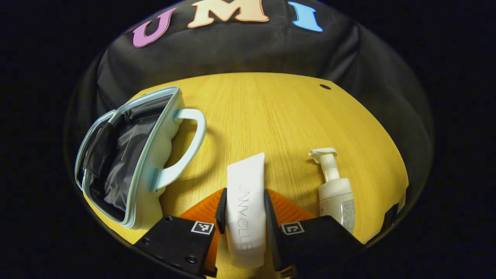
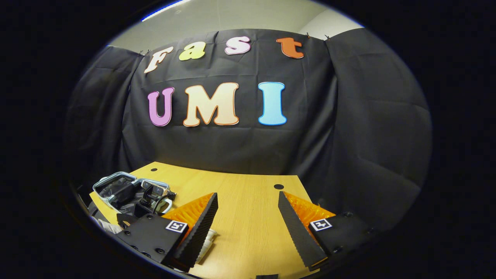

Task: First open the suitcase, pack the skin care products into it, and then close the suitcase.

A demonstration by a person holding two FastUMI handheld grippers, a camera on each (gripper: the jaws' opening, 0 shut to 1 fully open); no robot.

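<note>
In the left gripper view my left gripper (image 1: 245, 207) is shut on a white tube (image 1: 247, 201) that stands up between its two pads. To its left the pale blue suitcase (image 1: 131, 155) lies open on the wooden table (image 1: 271, 116), dark lining showing, handle toward the tube. A white pump bottle (image 1: 335, 190) lies on the table at the right. In the right gripper view my right gripper (image 2: 248, 217) is open above the table with nothing between its fingers. The open suitcase (image 2: 116, 190) sits far left, with the other gripper (image 2: 149, 195) in front of it. A white bottle tip (image 2: 208, 237) peeks from behind the left finger.
Black cloth walls close off the table's far and right sides. Round cable holes (image 2: 278, 186) sit near the table's back edge. Bare wood stretches between the suitcase and the pump bottle.
</note>
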